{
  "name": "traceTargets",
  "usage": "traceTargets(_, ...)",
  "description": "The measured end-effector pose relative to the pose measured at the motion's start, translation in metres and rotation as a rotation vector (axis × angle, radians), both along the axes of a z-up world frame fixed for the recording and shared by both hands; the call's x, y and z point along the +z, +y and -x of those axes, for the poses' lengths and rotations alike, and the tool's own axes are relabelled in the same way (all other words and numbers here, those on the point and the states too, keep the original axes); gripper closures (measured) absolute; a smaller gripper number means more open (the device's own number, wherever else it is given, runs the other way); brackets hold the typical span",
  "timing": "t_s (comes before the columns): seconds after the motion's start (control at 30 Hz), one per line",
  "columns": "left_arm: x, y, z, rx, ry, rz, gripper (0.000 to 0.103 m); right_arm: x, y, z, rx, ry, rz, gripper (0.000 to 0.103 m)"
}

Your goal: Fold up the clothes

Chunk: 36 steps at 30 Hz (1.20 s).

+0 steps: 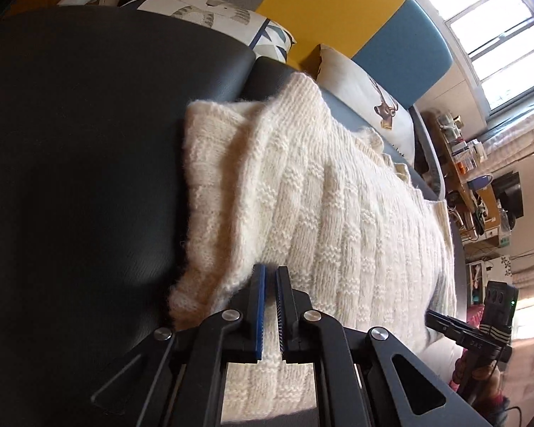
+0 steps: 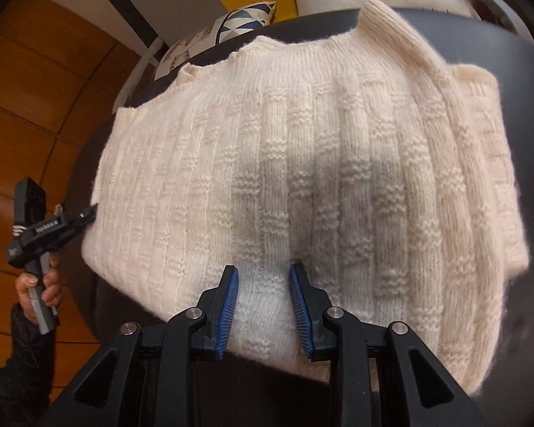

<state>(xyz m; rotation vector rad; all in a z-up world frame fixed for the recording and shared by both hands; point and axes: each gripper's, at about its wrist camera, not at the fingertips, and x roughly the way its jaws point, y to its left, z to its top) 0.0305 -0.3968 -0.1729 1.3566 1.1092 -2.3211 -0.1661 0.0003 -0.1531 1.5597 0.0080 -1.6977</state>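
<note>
Sweater: cream knit sweater (image 2: 302,163) lies folded on a dark cushion (image 1: 71,178) — we see one sleeve laid across its body.
Left gripper (image 1: 270,274): nearly closed, pinching the sweater's edge between blue pads.
Right gripper (image 2: 263,274): spread wide over the hem — we grip nothing.
Containers: we see none.

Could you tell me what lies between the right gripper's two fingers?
Only the cream sweater: its near edge fills the open gap of the right gripper, in the right wrist view.
</note>
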Motion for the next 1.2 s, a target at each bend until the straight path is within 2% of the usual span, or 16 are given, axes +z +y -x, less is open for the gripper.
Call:
traceTargets(0.2,0.003,0.014,-0.049,-0.003,-0.031,-0.005,0.095,0.002,0.018,-0.054,0.106,-0.03,-0.013,0.073)
traceTargets(0.27,0.016,0.025,-0.063,-0.032,-0.041,0.069,0.095,0.008,0.024,-0.068,0.155,-0.045,-0.026,0.073)
traceTargets(0.3,0.025,0.031,-0.068,-0.055,-0.027,0.119,0.095,0.015,0.024,-0.073,0.177,-0.04,-0.024,0.073)
traceTargets(0.37,0.047,0.041,-0.07,-0.127,0.032,0.168,0.095,0.036,0.021,-0.077,0.215,-0.002,-0.002,0.073)
traceTargets(0.5,0.081,0.062,-0.04,-0.292,0.113,0.32,0.089,0.079,-0.003,-0.065,0.215,0.11,0.092,0.072)
traceTargets(0.57,0.081,0.063,-0.015,-0.358,0.131,0.295,0.083,0.083,-0.03,-0.049,0.203,0.145,0.075,0.07)
traceTargets(0.63,0.072,0.064,0.01,-0.397,0.107,0.268,0.073,0.077,-0.05,-0.039,0.197,0.194,0.0,0.069)
traceTargets(0.73,0.058,0.065,0.047,-0.449,0.06,0.231,0.071,0.057,-0.07,-0.032,0.219,0.25,-0.122,0.069)
traceTargets(0.8,0.052,0.069,0.055,-0.47,0.034,0.265,0.07,0.048,-0.077,-0.029,0.228,0.273,-0.169,0.069)
traceTargets(0.9,0.033,0.074,0.072,-0.522,-0.027,0.262,0.06,0.039,-0.084,-0.025,0.237,0.283,-0.201,0.065)
traceTargets(0.97,0.02,0.077,0.084,-0.559,-0.07,0.256,0.058,0.031,-0.093,-0.027,0.249,0.297,-0.218,0.064)
traceTargets(1.0,0.019,0.078,0.084,-0.555,-0.064,0.262,0.058,0.028,-0.096,-0.029,0.252,0.315,-0.218,0.064)
traceTargets(1.07,0.02,0.079,0.08,-0.531,-0.033,0.279,0.063,0.024,-0.1,-0.033,0.251,0.344,-0.212,0.064)
traceTargets(1.1,0.02,0.08,0.079,-0.52,-0.018,0.288,0.091,0.024,-0.097,-0.033,0.238,0.346,-0.199,0.064)
traceTargets(1.13,0.021,0.081,0.077,-0.508,-0.002,0.296,0.098,0.025,-0.094,-0.034,0.225,0.348,-0.187,0.064)
traceTargets(1.2,0.022,0.082,0.073,-0.484,0.029,0.313,0.098,0.027,-0.088,-0.035,0.205,0.359,-0.167,0.067)
